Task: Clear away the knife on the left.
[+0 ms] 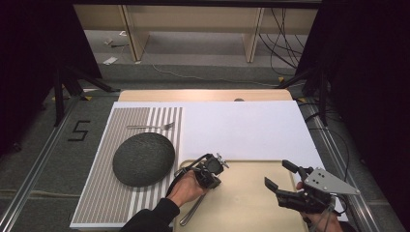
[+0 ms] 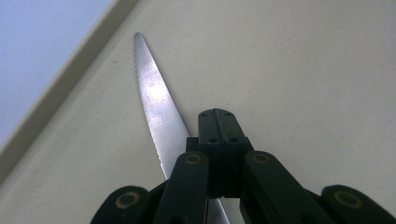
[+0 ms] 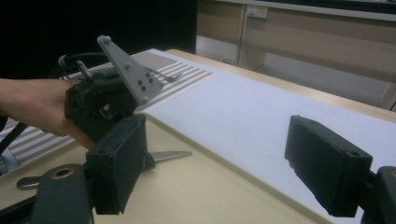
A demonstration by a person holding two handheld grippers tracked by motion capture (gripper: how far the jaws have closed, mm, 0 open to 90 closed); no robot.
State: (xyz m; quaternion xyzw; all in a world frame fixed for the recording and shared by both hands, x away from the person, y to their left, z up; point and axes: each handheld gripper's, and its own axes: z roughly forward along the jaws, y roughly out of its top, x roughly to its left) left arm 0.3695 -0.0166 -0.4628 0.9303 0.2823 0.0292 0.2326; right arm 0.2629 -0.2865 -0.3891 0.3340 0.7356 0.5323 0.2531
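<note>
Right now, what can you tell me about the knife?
The knife is shiny silver metal with a long pointed blade and tiny saw teeth along one edge. It lies flat on the beige tray, tip toward the tray's rim. Its handle end sticks out toward the person. The left hand-held gripper sits over it, jaws together, though whether they pinch the blade is hidden.

One knife [image 2: 156,109], one fork [image 1: 151,126], one dark round plate [image 1: 143,159], one beige tray [image 1: 251,193], one striped mat [image 1: 106,193], two grippers were there.

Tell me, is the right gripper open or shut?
Open: the right gripper has its jaws wide apart with nothing between them.
</note>
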